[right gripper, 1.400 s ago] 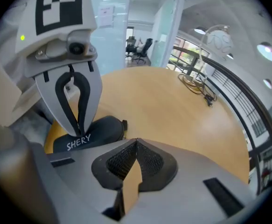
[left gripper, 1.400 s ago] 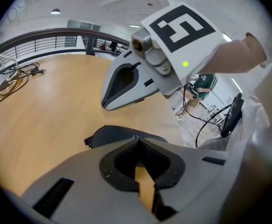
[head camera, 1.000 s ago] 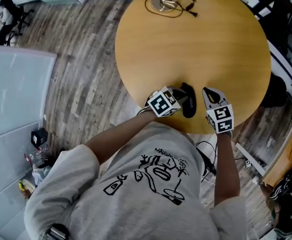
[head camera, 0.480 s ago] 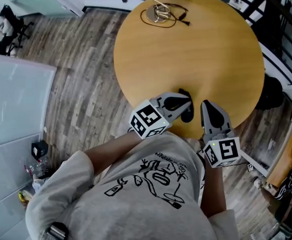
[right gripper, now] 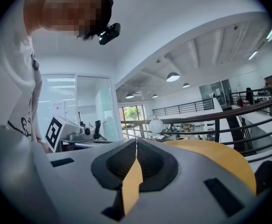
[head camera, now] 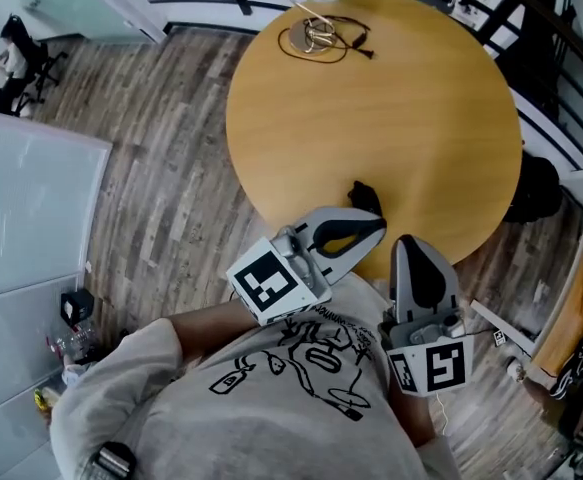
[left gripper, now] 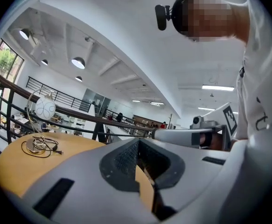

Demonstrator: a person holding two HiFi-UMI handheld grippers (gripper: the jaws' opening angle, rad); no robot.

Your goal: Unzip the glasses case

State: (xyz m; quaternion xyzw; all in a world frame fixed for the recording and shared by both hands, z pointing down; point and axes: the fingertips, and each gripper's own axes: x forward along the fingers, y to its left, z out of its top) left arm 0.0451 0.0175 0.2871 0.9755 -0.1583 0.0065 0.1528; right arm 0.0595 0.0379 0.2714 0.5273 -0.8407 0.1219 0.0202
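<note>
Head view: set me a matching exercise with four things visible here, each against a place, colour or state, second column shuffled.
1 glasses case
2 coiled cable
3 left gripper
4 table

A far side of the table top
B round, light wood colour
C black, by the table's near edge
D shut, nothing between its jaws

Pairs: 1-C, 2-A, 3-D, 4-B.
</note>
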